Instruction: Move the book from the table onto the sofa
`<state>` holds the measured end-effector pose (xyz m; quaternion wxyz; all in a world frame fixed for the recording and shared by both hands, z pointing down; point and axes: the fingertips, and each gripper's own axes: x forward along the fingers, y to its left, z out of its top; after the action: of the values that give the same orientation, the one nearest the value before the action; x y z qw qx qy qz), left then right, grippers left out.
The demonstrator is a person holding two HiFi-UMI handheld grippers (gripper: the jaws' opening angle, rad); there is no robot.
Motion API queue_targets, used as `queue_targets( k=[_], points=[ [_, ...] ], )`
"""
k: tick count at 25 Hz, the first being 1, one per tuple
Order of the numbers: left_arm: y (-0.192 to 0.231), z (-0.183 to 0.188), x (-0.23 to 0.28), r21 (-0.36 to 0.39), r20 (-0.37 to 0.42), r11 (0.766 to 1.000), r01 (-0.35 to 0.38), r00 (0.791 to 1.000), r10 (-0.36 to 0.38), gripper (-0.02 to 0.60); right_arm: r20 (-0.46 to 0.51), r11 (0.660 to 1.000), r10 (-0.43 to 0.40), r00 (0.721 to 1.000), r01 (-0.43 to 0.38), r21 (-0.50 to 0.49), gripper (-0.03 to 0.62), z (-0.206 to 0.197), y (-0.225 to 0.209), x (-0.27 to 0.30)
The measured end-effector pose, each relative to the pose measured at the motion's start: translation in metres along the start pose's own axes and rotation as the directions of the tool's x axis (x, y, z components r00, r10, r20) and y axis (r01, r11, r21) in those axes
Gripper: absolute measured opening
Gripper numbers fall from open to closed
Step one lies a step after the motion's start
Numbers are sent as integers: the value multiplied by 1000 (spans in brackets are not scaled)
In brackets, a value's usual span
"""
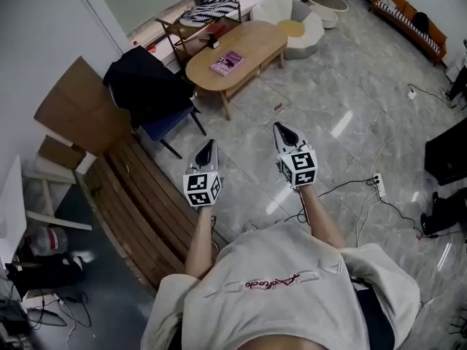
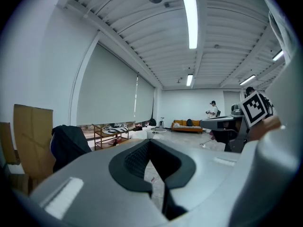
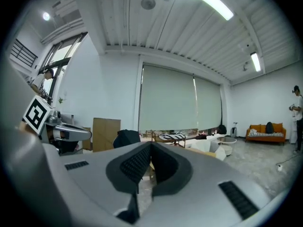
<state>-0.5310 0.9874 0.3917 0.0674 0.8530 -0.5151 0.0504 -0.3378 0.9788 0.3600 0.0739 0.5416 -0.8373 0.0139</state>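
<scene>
**Grippers clenched, empty; book on table**

The left gripper (image 1: 208, 146) and right gripper (image 1: 279, 128) are side by side over the floor (image 1: 343, 108). Both have their jaws closed with nothing between them. At 12 o'clock, well apart, the pink book (image 1: 227, 63) lies flat on the oval wooden table (image 1: 255, 39). The orange sofa (image 1: 407, 19) stands farthest away, at 2 o'clock.

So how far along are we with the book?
Nothing is done yet: the pink book lies on the wooden table. Nothing is in hand: the left claw and right claw are both shut and empty, over the floor short of the table. Still to do: reach the table, grasp the book, carry it to the orange sofa.
</scene>
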Motion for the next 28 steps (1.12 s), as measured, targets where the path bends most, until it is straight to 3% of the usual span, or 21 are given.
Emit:
queue_targets(
  k=[16,28],
  points=[
    [27,-5,18,0,-5,1000,21,1000,-21,9,-12,1000,-4,1000,4,4,9,-8,8,31],
    [54,-4,78,10,-12,1000,20,1000,-20,9,-5,1000,10,1000,-10,13,9,-13,-18,93]
  ],
)
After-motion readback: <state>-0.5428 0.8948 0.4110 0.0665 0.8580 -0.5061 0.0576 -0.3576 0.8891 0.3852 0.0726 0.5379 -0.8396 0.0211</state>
